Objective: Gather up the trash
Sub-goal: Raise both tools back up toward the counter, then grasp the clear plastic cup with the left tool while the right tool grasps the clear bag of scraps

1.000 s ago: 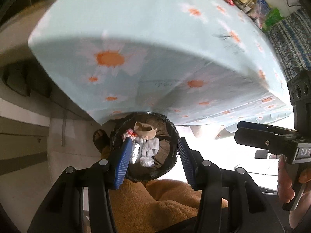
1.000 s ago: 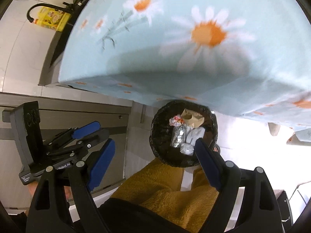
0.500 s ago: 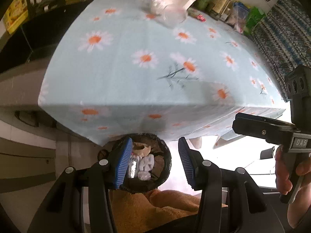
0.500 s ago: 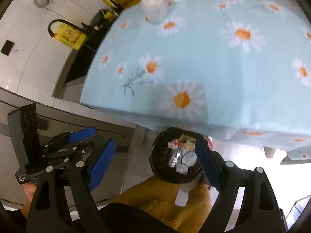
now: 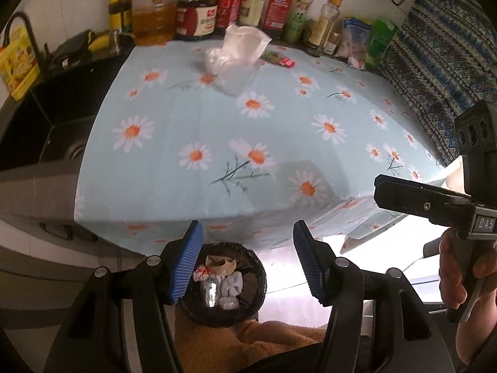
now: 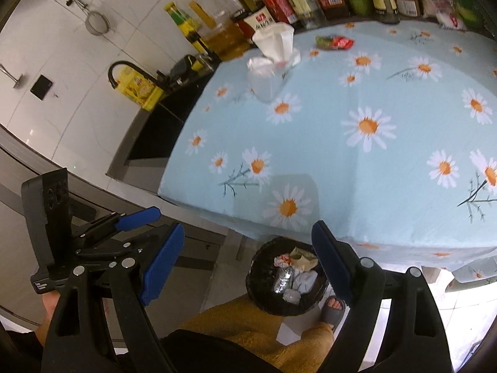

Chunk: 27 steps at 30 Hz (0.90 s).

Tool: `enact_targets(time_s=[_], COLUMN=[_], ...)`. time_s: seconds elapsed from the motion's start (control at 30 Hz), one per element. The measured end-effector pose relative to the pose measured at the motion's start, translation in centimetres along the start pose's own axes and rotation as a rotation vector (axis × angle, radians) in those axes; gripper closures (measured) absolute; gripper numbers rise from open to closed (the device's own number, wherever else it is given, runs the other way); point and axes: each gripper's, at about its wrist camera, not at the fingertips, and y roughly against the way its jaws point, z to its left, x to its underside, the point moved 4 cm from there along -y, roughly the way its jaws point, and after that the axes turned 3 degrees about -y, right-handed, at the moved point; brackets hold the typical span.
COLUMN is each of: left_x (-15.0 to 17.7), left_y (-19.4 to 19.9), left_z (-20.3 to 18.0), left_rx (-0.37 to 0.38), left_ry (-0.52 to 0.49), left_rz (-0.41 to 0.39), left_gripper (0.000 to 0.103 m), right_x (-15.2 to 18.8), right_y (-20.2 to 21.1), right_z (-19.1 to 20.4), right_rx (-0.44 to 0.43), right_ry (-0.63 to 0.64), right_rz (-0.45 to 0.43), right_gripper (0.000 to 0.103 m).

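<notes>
Far across desk (image 5: 192, 118), near bottle row (image 5: 236, 3): crumpled tissue (image 5: 239, 43) and clear wrap (image 5: 226, 71), dead ahead of my left tongs (image 5: 245, 261); right tongs (image 6: 248, 264) offset. Both open, empty. Bin (image 5: 257, 276) below me.

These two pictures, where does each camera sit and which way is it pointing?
Left wrist: on the left tool, facing the table and bin; right hand and trousers show.
Right wrist: on the right tool, looking over the same table; left hand and a sandalled foot show.
Shared: table, bin, tissue.
</notes>
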Motion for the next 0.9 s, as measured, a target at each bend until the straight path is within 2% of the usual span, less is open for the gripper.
enact_targets(time_s=[0.03,0.1,0.33,0.63,0.7,0.9], left_x=[-0.4,-1.2,-4.7,-10.1,-11.4,-14.5], left_y=[0.0,0.1,-0.8,-3.3,-3.8,-5.9], left_z=[-0.2,-0.4,0.2,1.3,1.2,0.9], left_rx=[-0.002,-0.002,0.006,0.026,0.030,0.054], left_ry=[-0.013,-0.032,-0.101,-0.167,-0.188,-0.208], left_rz=[-0.005,-0.015,-0.014,0.000,-0.008,0.002], left_gripper=[0.044,0.036,0.032,0.032,0.027,0.026], right_x=[-0.2,-0.6,-2.2,-4.0,-4.2,-4.5], right_y=[0.3,0.8,1.3,0.6,0.6,0.6], right_z=[0.0,0.0,-0.7,-1.4,-1.3,-1.6], right_rx=[0.000,0.012,0.024,0.086,0.112,0.112], right_ry=[0.001,0.010,-0.043,-0.096,-0.090,-0.117], right_rz=[-0.009,-0.035,-0.109,-0.143,-0.159,-0.183], right_gripper=[0.020,0.018,0.016,0.015,0.015,0.015])
